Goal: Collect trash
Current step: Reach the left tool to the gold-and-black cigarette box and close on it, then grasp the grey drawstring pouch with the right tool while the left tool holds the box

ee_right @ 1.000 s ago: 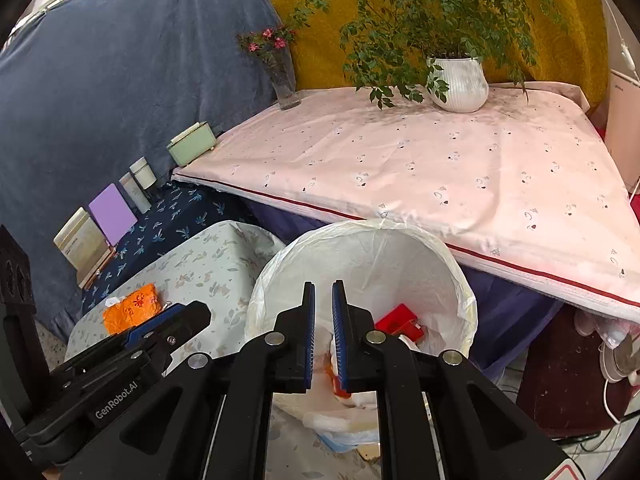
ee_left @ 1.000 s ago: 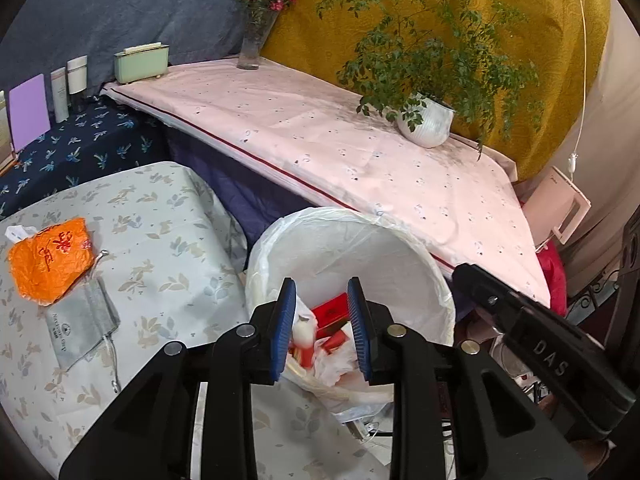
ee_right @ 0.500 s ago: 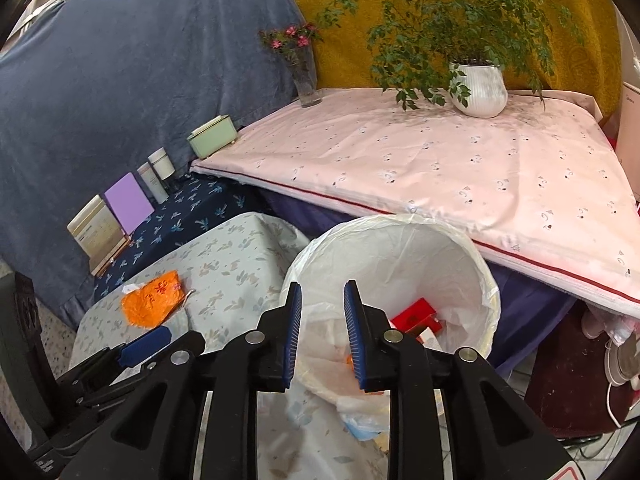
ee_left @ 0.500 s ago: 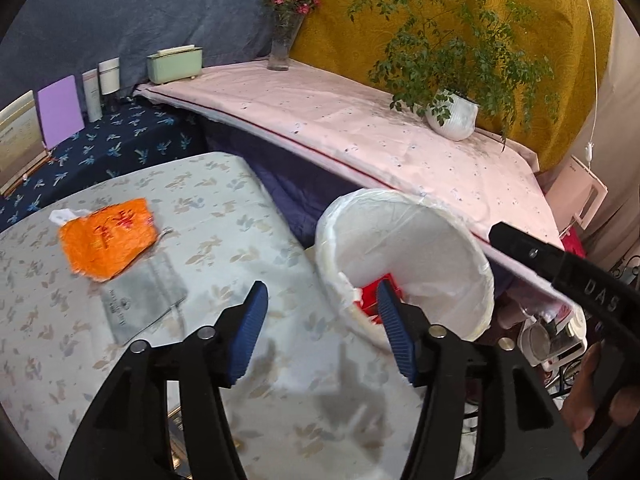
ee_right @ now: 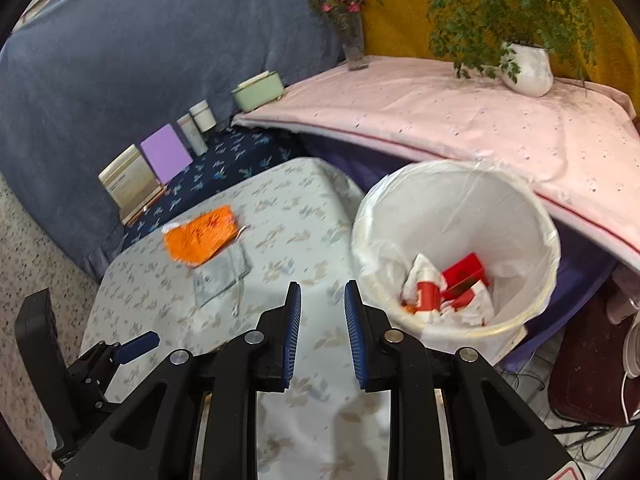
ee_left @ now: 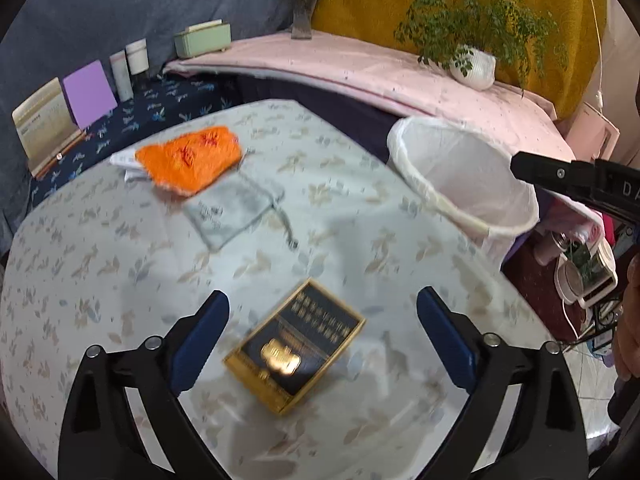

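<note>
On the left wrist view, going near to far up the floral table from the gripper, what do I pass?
Black and gold box → grey pouch → orange packet, the farthest, with its near edge on the pouch.

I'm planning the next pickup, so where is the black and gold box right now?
In the left wrist view the black and gold box lies flat on the floral tablecloth, between the opening jaws of the left hand-held gripper, nearer than the grey pouch.
</note>
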### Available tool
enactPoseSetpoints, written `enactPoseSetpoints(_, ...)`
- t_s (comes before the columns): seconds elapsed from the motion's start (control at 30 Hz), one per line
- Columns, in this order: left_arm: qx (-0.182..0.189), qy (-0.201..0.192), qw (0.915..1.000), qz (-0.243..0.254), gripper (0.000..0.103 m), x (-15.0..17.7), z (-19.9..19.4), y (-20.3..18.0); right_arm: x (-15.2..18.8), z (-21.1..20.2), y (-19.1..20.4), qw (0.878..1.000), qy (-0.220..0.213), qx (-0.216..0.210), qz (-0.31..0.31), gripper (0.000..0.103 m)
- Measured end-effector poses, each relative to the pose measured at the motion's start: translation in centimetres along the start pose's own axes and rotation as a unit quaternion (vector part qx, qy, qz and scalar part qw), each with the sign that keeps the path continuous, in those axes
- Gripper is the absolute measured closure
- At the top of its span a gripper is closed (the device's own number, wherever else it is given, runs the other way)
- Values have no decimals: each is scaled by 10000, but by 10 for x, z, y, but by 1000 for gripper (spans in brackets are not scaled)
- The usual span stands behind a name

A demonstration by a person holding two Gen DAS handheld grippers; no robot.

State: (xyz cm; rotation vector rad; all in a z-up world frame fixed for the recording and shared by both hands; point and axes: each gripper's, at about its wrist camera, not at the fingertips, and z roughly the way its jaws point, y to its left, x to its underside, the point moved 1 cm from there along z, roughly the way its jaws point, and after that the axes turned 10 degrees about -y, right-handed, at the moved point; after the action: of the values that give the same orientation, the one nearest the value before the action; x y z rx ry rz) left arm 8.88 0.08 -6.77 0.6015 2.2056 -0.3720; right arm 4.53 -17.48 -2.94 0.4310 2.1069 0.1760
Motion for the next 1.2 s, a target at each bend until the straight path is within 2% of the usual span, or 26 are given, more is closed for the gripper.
enactPoseSetpoints(0.23, 30, 207, 9988, 432, 12, 25, 9, 9, 25, 10, 26, 9994, 292, -116, -117, 80)
enactPoseSetpoints(0.4, 77, 299, 9976, 627, 12, 31, 21, 11, 33, 17, 37, 9988, 423, -150, -208, 80)
enactPoseSetpoints(0.53, 105, 365, 9981, 491, 13, 34, 29, 15, 38, 22, 42, 9983, 490, -147, -261, 80)
enactPoseSetpoints(0.67, 87, 495, 9981, 342, 26, 37, 38, 14, 41, 27, 43, 9981, 545, -138, -241, 80)
enactPoseSetpoints(0.9, -123, 391, 9991, 72, 41, 38, 32, 10, 43, 36, 48, 9977, 601, -147, -283, 80)
enactPoseSetpoints(1.2, -401, 216, 9967, -669, 43, 38, 13, 30, 40, 50, 60, 9970, 633, -236, -371, 80)
